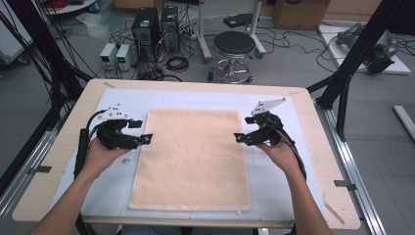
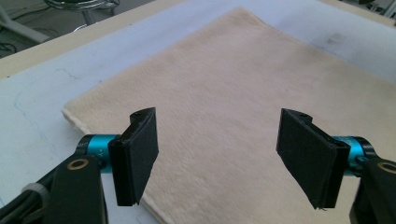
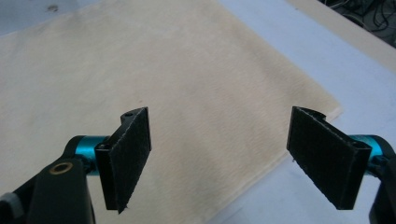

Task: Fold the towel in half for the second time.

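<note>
while the beige cloth (image 1: 193, 156) lies flat and unlabelled, left gripper (image 1: 147, 139) and right gripper (image 1: 238, 138) fingers gape.

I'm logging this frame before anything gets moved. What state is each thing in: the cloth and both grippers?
Cloth: spread flat on the white mat, unfolded, held by neither gripper.
Left gripper: open, empty, poised at the cloth's left edge.
Right gripper: open, empty, poised at the cloth's right edge.
Stool: upright on the floor beyond the table.
</note>
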`<action>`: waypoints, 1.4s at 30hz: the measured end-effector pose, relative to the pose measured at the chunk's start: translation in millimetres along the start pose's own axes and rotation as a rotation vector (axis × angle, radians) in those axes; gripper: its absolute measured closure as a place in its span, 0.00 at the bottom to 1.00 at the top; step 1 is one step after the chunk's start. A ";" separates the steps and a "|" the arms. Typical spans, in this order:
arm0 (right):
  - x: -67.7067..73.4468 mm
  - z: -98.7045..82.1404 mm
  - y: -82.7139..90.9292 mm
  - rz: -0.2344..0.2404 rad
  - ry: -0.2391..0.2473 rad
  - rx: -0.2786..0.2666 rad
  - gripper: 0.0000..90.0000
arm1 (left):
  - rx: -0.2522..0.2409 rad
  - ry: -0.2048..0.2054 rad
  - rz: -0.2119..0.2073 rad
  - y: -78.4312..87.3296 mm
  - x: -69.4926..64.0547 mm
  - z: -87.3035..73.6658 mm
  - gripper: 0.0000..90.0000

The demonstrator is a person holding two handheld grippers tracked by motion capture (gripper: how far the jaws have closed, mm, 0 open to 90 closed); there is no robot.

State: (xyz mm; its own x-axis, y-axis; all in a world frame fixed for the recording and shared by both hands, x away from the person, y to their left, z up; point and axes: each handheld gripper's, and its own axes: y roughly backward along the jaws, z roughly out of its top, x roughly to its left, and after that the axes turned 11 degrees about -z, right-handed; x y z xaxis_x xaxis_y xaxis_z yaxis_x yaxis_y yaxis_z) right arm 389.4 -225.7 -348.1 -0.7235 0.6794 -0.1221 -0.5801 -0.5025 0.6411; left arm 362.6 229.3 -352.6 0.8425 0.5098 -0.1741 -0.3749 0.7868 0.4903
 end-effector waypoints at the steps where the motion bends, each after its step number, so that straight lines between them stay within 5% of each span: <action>1: -3.5 3.3 -0.8 -0.008 -0.005 -0.001 0.24 | 0.003 0.007 0.002 -1.5 4.9 3.0 0.33; 9: -29.1 20.6 -17.6 -0.042 -0.018 -0.008 0.26 | -0.004 0.051 0.066 -16.9 41.0 13.3 0.35; 22: -52.8 -6.0 -82.6 -0.073 -0.115 0.107 0.29 | 0.049 0.182 0.151 -51.9 79.6 -15.7 0.39; 29: -54.6 -16.8 -99.9 -0.083 -0.155 0.141 0.32 | 0.069 0.232 0.183 -62.5 88.7 -35.5 0.40; 35: -52.7 -24.5 -112.4 -0.068 -0.172 0.206 0.41 | 0.100 0.232 0.151 -75.4 86.0 -40.2 0.47; 42: -47.2 -25.2 -111.2 -0.059 -0.196 0.184 0.67 | 0.105 0.255 0.191 -79.3 83.1 -39.2 0.66</action>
State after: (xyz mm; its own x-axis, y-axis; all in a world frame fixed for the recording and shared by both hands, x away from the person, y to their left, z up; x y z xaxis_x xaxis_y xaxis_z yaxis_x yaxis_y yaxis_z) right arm 478.7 -215.4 -432.7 -0.5938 0.8042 -0.0258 -0.5284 -0.3656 0.7662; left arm 447.2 222.9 -439.4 0.6314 0.7261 -0.2722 -0.4638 0.6350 0.6179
